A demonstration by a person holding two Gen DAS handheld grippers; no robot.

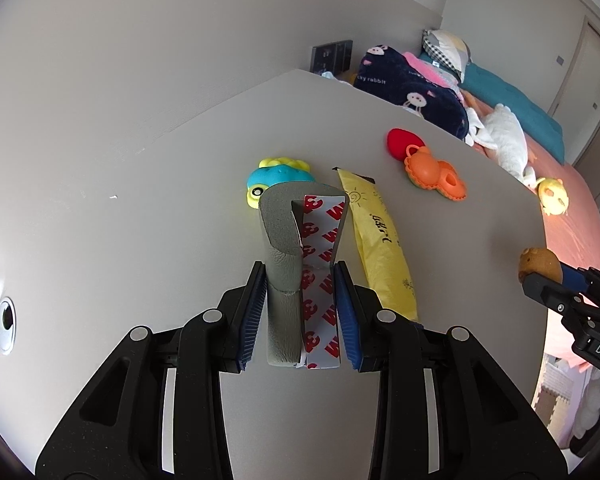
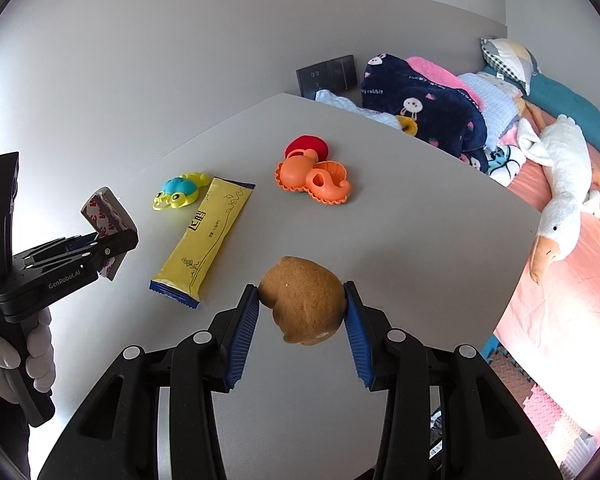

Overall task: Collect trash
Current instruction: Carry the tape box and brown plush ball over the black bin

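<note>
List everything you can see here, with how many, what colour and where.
foam corner strip: 1, grey with red-printed tape backing, clamped in left gripper
brown round thing: 1, brown, clamped in right gripper
snack packet: 1, yellow, lying mid-table
turtle toy: 1, blue and yellow, beside packet
orange toys: 2, far side of table
red toy: 1, behind orange toys
table: 1, grey
bed: 1, pink sheet, with blankets and plush goose
left gripper: 1, black, blue pads
right gripper: 1, black, blue pads
gloved hand: 1, white
</note>
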